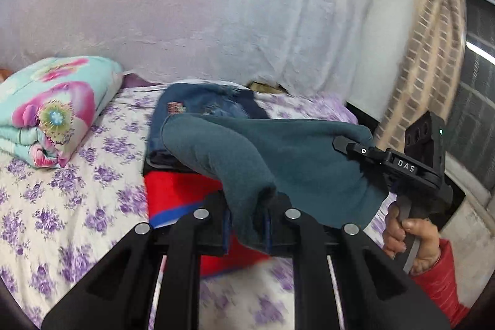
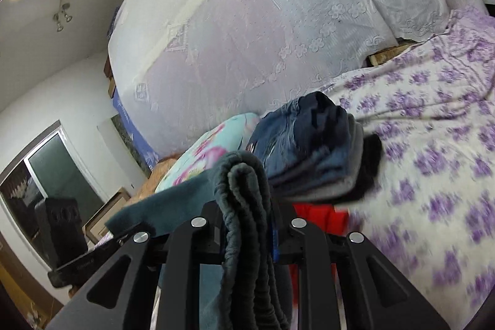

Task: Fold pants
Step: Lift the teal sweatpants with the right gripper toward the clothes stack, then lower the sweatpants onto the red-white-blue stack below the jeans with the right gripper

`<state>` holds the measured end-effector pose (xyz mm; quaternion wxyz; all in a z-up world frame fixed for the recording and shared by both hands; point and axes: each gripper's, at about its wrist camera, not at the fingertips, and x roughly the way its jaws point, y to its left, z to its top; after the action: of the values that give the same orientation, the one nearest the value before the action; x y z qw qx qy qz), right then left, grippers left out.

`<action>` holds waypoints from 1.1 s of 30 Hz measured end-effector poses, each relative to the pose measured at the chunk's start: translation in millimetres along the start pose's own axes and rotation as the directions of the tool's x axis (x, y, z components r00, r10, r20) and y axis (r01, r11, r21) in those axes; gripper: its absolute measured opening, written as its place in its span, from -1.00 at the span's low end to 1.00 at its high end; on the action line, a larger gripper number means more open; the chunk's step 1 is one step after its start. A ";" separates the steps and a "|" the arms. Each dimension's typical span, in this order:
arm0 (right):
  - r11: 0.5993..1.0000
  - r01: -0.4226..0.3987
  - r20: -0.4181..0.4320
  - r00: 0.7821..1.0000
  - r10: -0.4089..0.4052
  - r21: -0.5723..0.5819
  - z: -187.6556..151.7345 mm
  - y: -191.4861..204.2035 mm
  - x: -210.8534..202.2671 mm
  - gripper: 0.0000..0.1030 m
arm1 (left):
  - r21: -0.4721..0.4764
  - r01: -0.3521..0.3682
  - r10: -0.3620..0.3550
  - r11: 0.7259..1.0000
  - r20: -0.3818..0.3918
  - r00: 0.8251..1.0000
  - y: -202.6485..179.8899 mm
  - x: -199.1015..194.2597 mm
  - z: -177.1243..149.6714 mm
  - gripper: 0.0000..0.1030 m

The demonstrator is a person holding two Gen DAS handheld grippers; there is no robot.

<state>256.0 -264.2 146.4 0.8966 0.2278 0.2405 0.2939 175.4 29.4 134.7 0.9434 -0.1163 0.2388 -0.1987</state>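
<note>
Teal fleece pants (image 1: pixel 247 153) hang stretched in the air between both grippers above the bed. My left gripper (image 1: pixel 249 221) is shut on one bunched end of them. My right gripper (image 2: pixel 247 225) is shut on the gathered elastic waistband (image 2: pixel 244 206); it also shows in the left wrist view (image 1: pixel 352 146), pinching the cloth at the right. A stack of folded clothes (image 2: pixel 312 150), with blue jeans on top, lies on the bed just beyond the held pants and shows in the left wrist view (image 1: pixel 198 105).
A red garment (image 1: pixel 179 190) lies on the purple-flowered bedsheet (image 1: pixel 62 221) under the pants. A folded floral quilt (image 1: pixel 52 113) sits at the left. A white lace-covered wall (image 1: pixel 201 14) runs behind the bed. A window (image 1: pixel 476 88) is at the right.
</note>
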 end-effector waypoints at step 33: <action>0.959 0.147 -0.128 0.975 -0.182 -0.243 -75.4 -18.7 95.8 0.30 | -0.050 -0.170 0.152 0.984 -0.261 0.953 71.4 99.3 -77.7 0.24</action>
<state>289.4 -196.6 48.8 0.9180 0.0781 0.2889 0.2602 239.6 40.8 5.4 0.9130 -0.1037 0.3741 -0.1258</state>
